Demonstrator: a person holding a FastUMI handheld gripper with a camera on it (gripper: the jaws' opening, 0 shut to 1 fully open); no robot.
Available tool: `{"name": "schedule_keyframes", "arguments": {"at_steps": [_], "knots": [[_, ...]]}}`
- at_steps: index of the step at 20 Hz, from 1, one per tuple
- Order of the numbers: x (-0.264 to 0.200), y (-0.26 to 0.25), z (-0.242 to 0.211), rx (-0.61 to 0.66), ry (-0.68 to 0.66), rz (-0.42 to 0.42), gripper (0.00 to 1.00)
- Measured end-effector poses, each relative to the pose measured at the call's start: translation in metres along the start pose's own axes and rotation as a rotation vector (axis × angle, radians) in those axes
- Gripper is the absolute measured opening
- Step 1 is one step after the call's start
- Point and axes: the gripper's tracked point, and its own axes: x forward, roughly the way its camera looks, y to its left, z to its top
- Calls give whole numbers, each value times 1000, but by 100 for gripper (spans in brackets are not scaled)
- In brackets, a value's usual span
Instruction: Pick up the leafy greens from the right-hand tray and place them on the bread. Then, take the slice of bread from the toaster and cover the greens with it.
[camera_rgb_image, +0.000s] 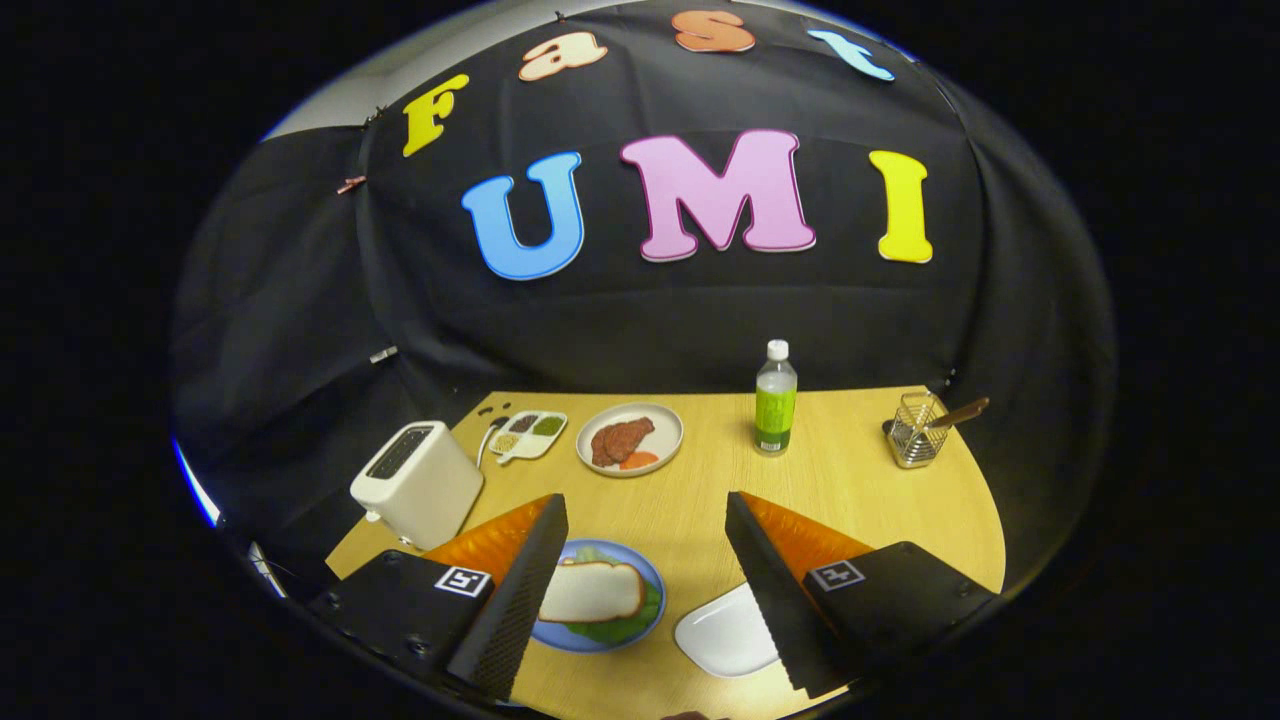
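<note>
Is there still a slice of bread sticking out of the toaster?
No, the toaster's slot looks dark and bare, and a bread slice lies on the greens on the blue plate.

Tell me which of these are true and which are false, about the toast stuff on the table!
1. A slice of bread lies on top of the leafy greens on the blue plate. True.
2. The tongs are squeezing the bread. False: their fingers are spread apart and hold nothing.
3. The toaster stands next to the metal utensil holder. False: they are at opposite sides of the table.
4. A bottle stands upright beyond the tongs. True.
5. The white tray beside the blue plate is full of greens. False: it looks empty.
</note>
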Motion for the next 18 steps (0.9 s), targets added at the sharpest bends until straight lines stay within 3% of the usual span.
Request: {"name": "schedule_keyframes", "arguments": {"at_steps": [5,10,18], "knots": [[-34,14,51,12,-138,-38,99],[-61,20,71,30,-252,-99,99],[-67,24,63,25,-250,-140,99]]}}
